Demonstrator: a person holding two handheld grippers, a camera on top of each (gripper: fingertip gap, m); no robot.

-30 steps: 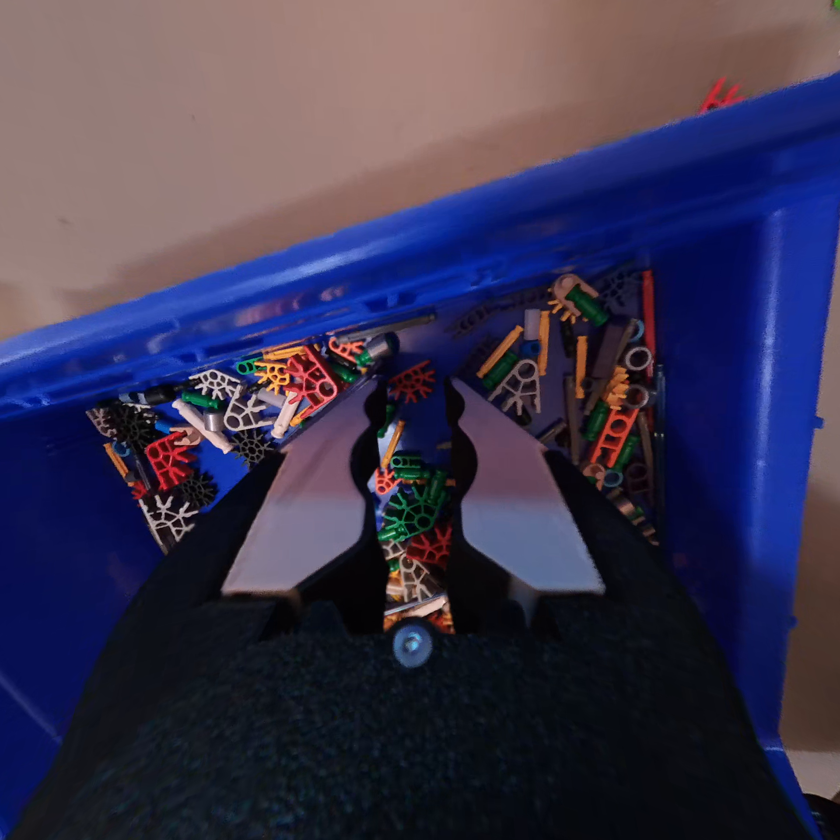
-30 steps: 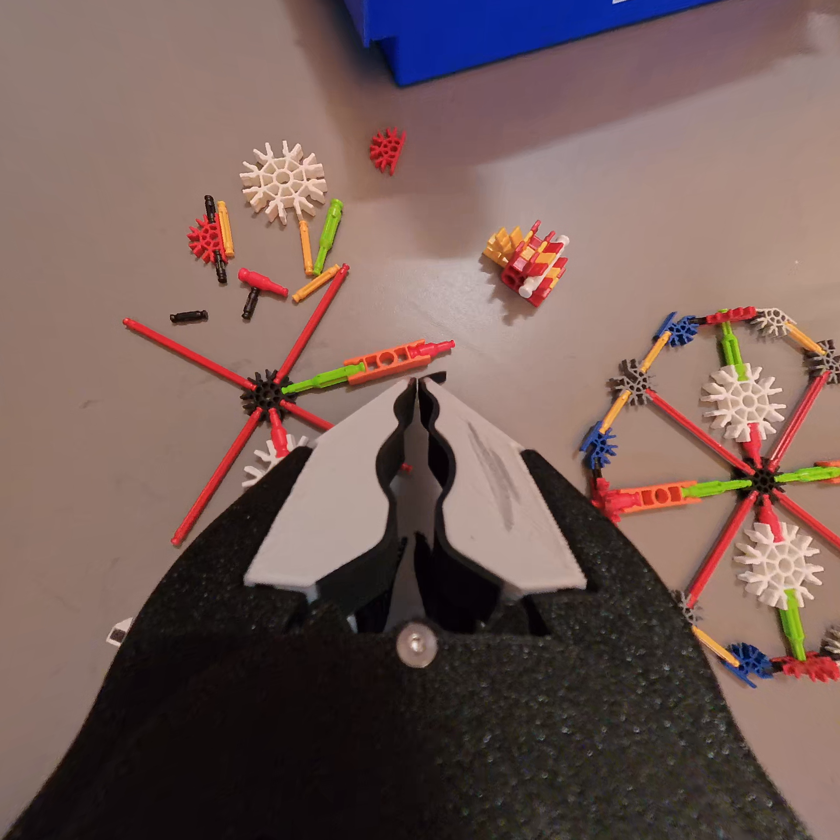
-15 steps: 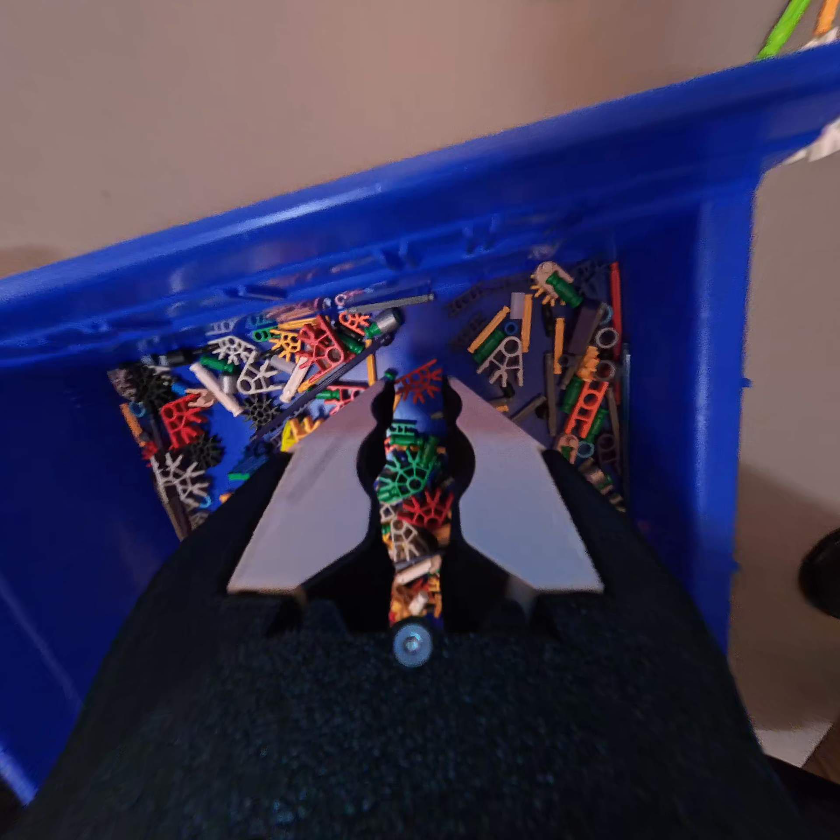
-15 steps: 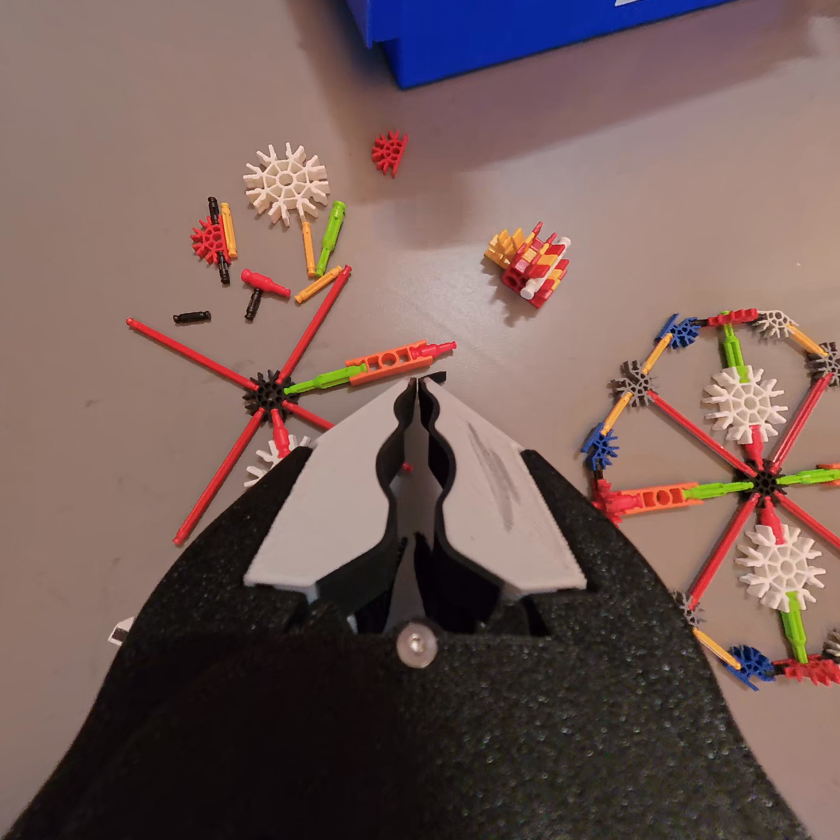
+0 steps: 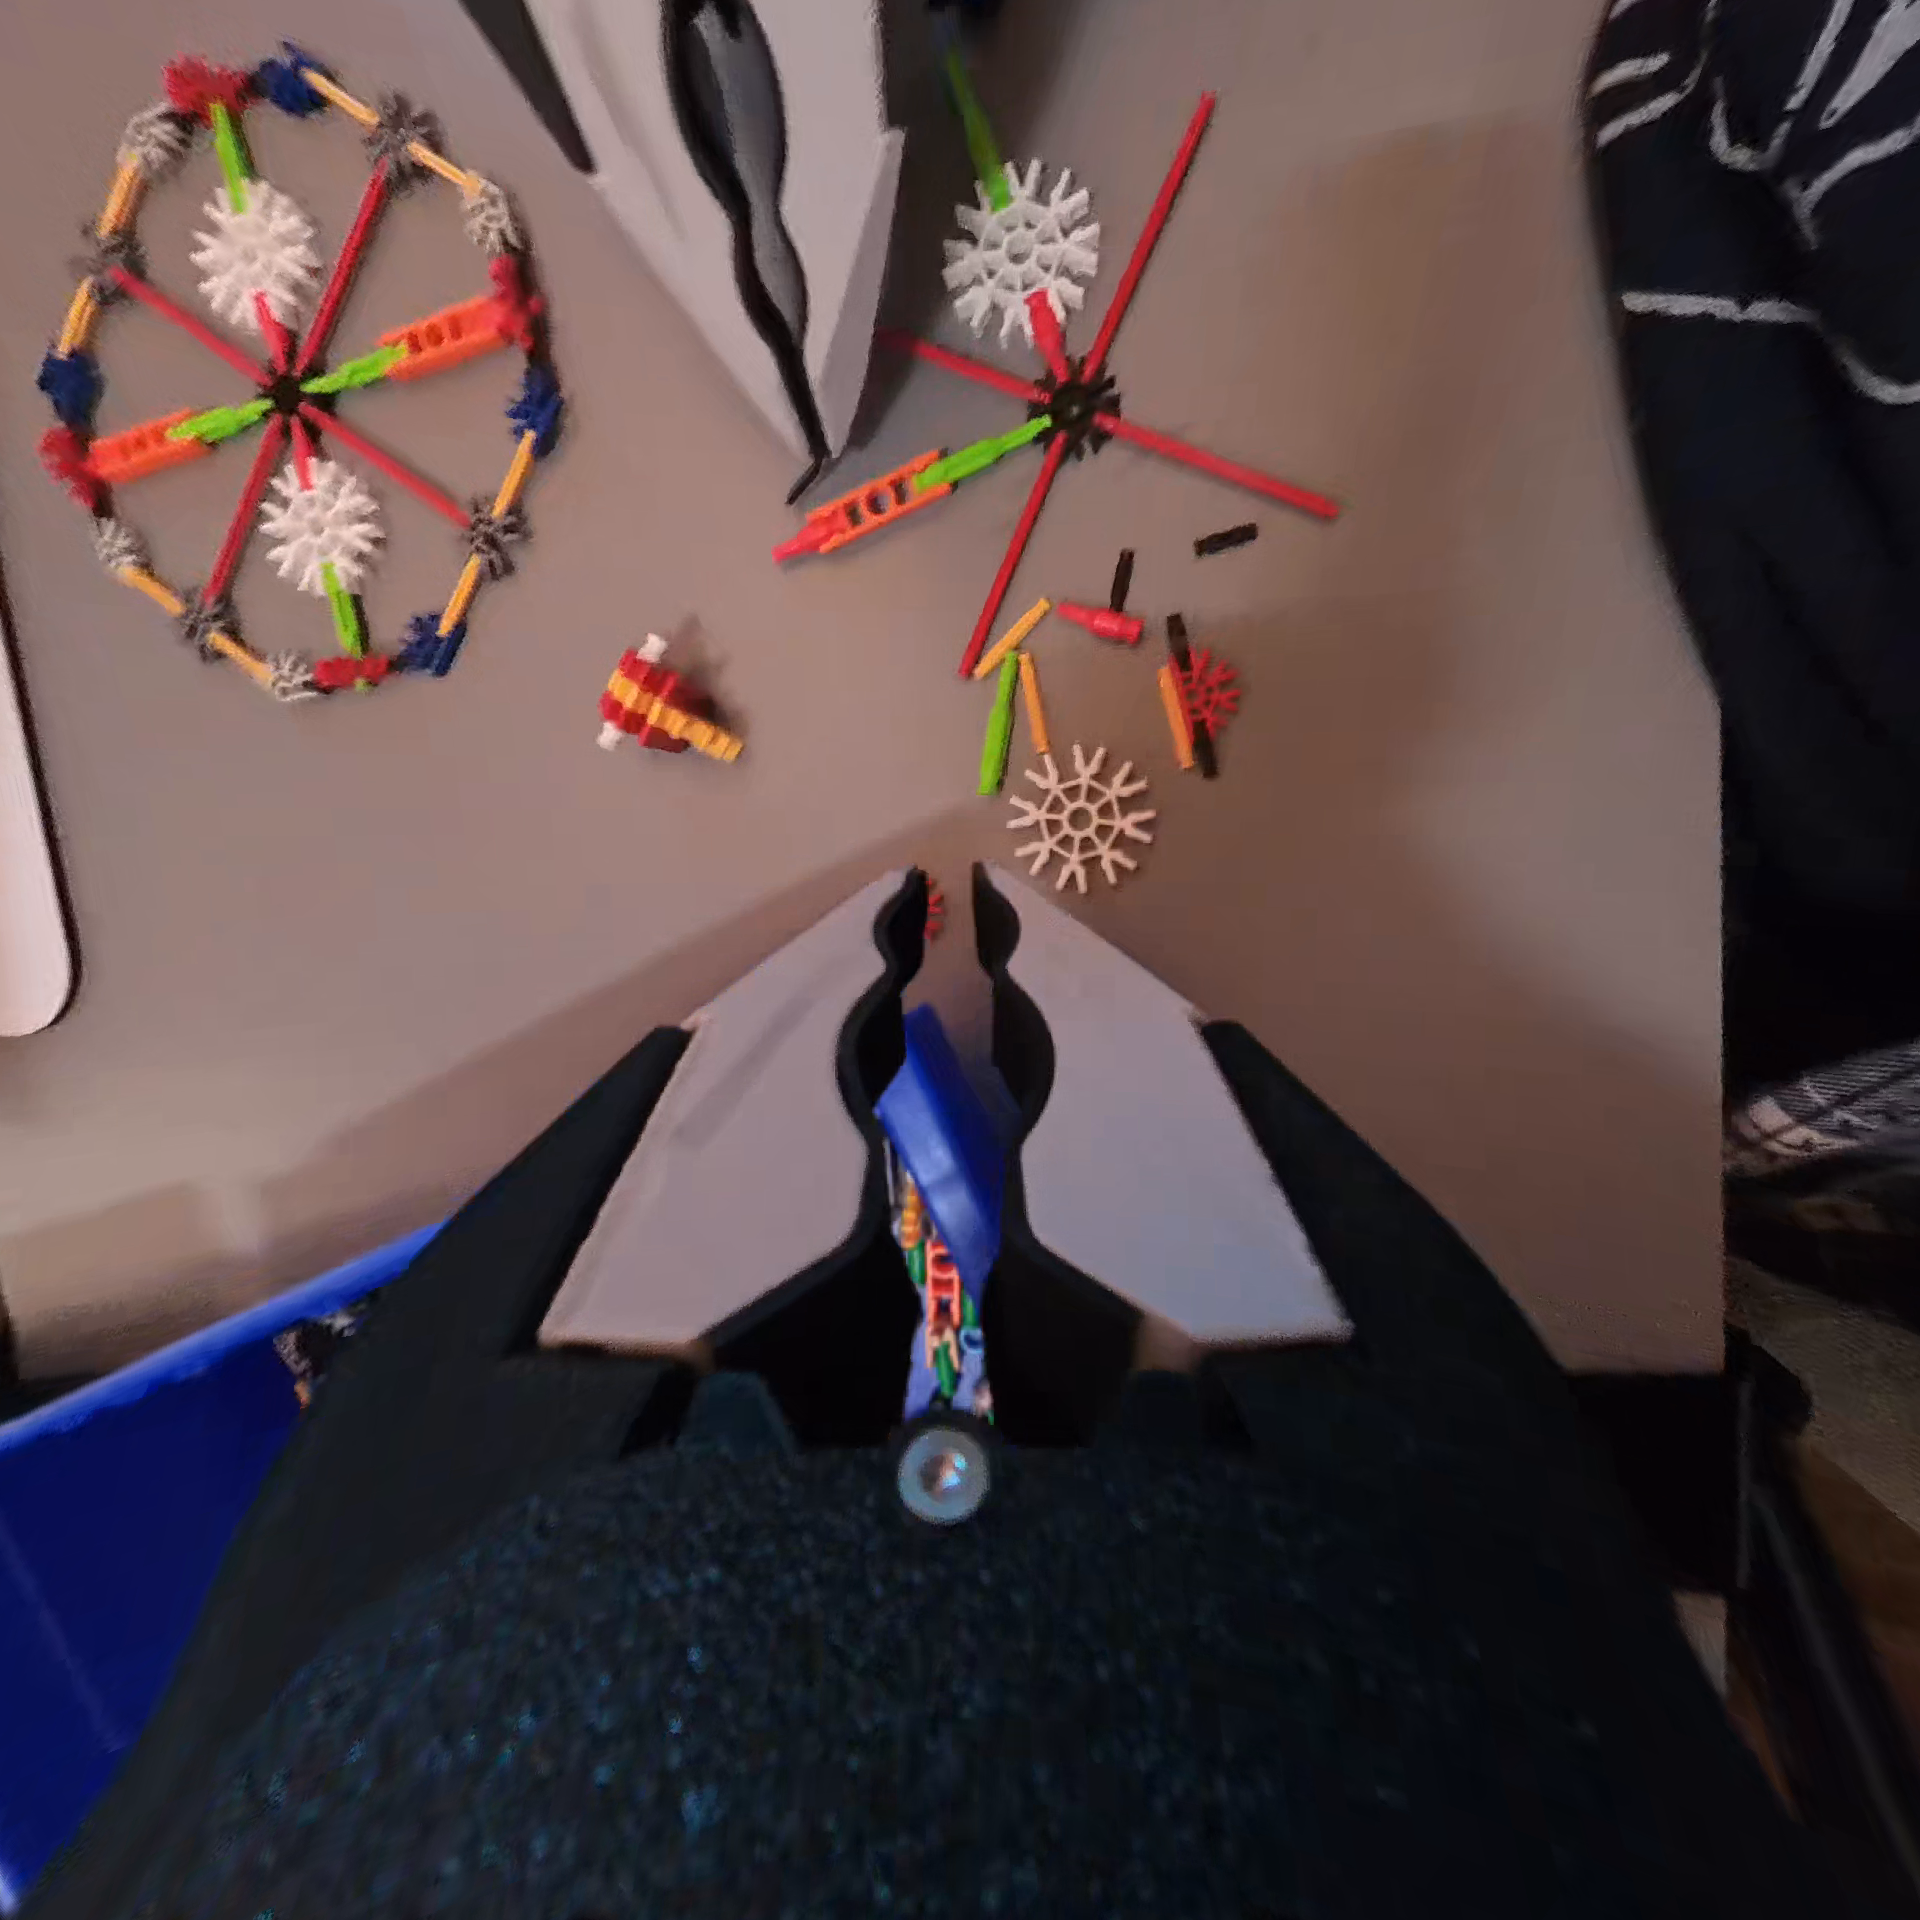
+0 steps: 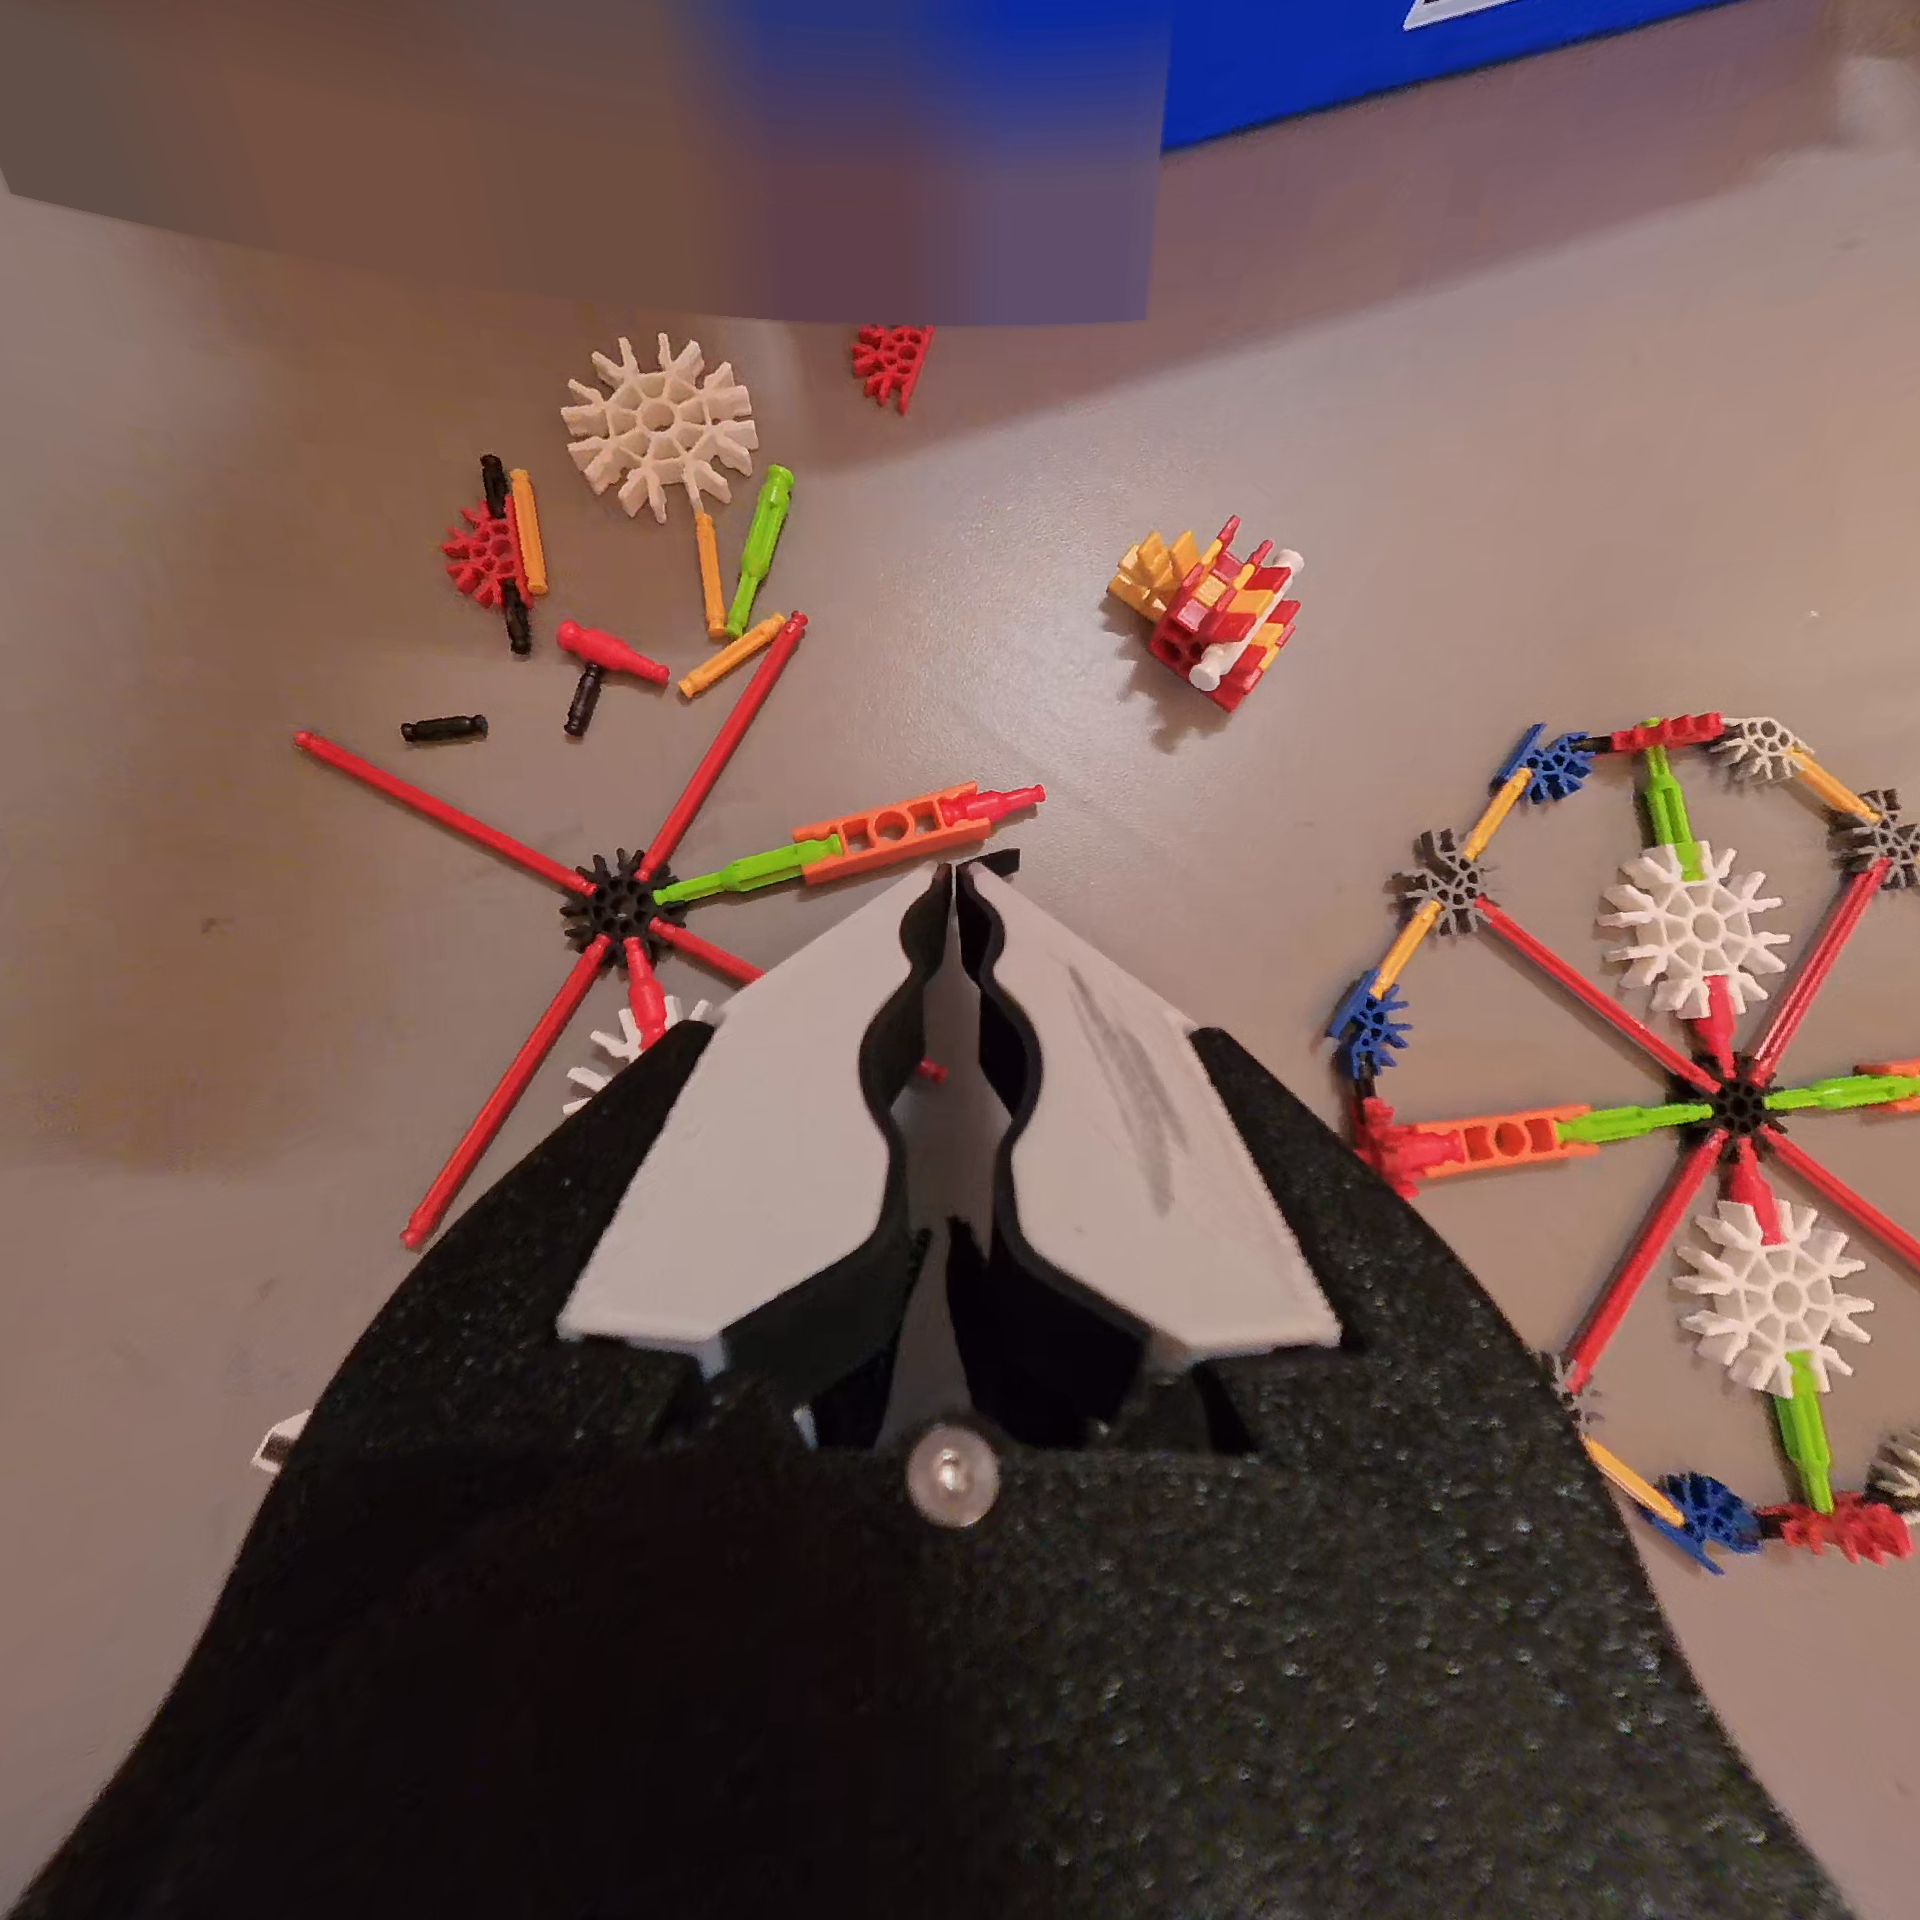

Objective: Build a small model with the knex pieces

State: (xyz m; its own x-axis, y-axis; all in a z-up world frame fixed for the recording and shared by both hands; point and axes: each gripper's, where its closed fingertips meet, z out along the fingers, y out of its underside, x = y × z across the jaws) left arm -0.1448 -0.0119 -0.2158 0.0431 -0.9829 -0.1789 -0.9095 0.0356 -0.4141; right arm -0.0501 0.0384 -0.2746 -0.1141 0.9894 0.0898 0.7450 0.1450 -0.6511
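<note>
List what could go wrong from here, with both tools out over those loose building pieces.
1. The right tool is shut, tips right beside the orange connector; a nudge could twist the spoke assembly.
2. The left tool is only narrowly open over the blue bin's corner; it might knock the small red connector or white snowflake piece away instead of gripping.

1. The left gripper [image 5: 943, 883], earlier pointing into the blue bin [image 5: 125, 1455], now points over the grey table [image 5: 416, 883].
2. The bin now sits at lower left of the left wrist view.
</note>
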